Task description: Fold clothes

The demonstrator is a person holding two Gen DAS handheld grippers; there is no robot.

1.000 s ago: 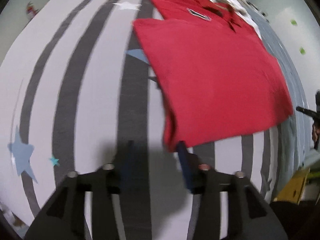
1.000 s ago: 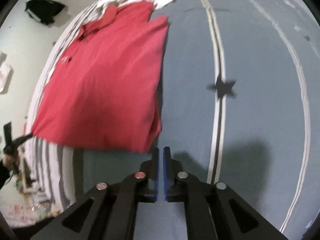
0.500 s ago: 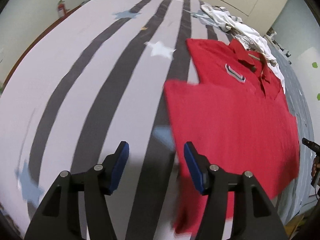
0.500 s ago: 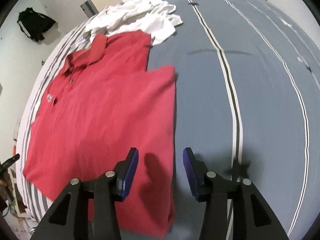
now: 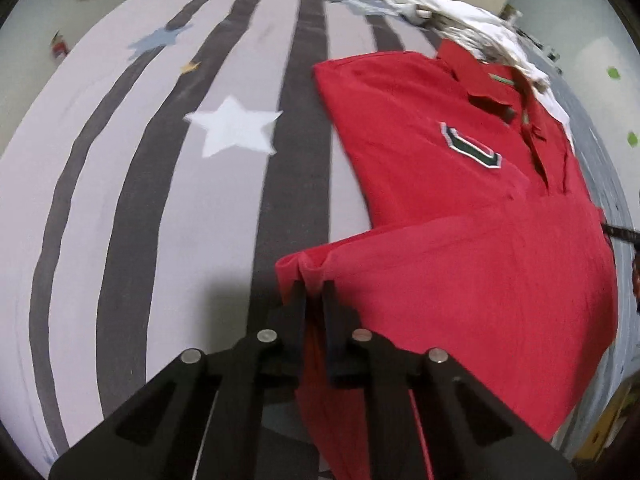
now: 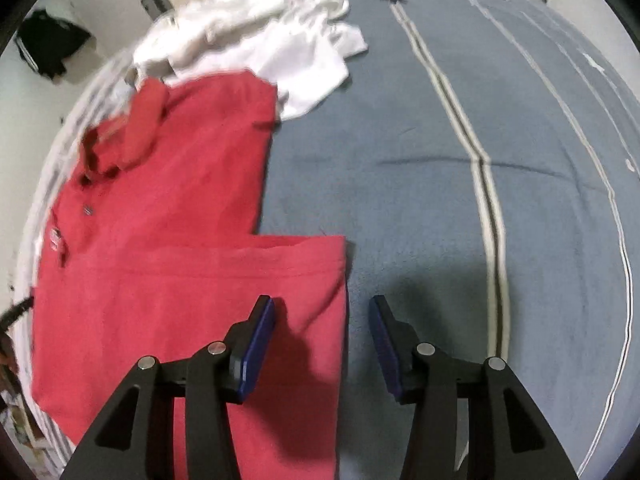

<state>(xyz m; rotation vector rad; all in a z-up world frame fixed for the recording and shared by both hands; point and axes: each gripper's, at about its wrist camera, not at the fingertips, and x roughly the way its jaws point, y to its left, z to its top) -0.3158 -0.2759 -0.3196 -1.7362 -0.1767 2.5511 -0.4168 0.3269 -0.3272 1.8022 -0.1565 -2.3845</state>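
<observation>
Left gripper (image 5: 314,294) clenched on the red shirt (image 5: 460,248) hem corner, lifted off the bed (image 5: 160,200). Right gripper (image 6: 322,320) released, straddling the shirt's edge.

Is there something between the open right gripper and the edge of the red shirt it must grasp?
Nothing visible. The right gripper is open directly over the red shirt edge, with only the blue bedspread beside it.
</observation>
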